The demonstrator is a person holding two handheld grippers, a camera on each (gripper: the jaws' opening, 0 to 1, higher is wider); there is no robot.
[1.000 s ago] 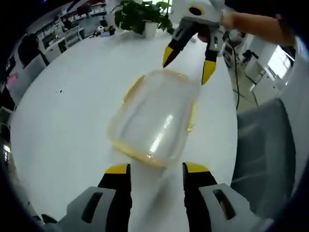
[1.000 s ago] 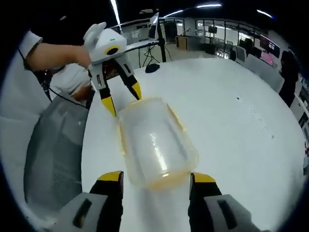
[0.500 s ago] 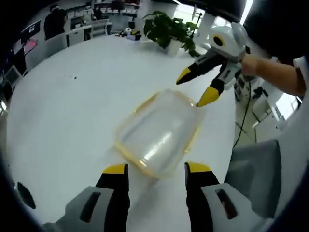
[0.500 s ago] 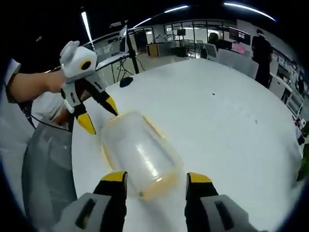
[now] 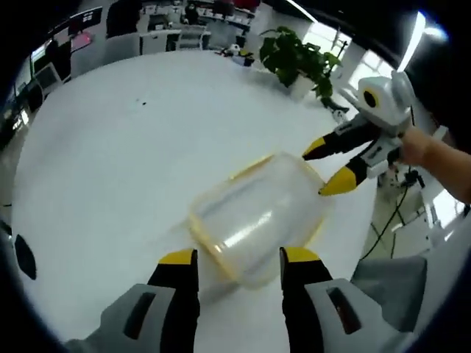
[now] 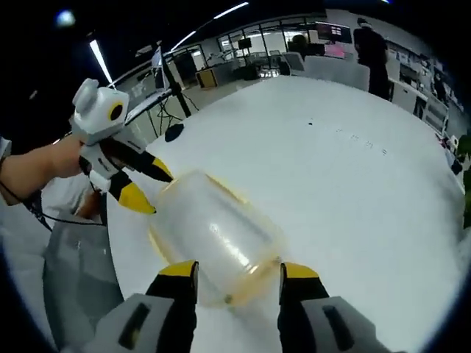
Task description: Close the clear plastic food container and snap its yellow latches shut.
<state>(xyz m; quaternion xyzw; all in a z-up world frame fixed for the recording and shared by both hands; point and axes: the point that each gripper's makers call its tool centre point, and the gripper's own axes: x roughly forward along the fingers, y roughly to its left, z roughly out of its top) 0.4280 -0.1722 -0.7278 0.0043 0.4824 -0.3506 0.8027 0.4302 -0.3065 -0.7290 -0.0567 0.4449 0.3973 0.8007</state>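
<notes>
I see the clear container (image 5: 257, 217) on the white table (image 5: 110, 162), my left gripper (image 5: 239, 257) spread at its 6 o'clock end, the right gripper (image 5: 330, 168) spread at 2 o'clock.

Each gripper is seen as a pair of black jaws capped with yellow tips, mounted in grey housings with dark oval slots: left gripper (image 5: 239, 257), right gripper (image 6: 234, 271). Viewed from across, each body is a rounded white shell. A white sleeve (image 6: 4, 147) is worn.
</notes>
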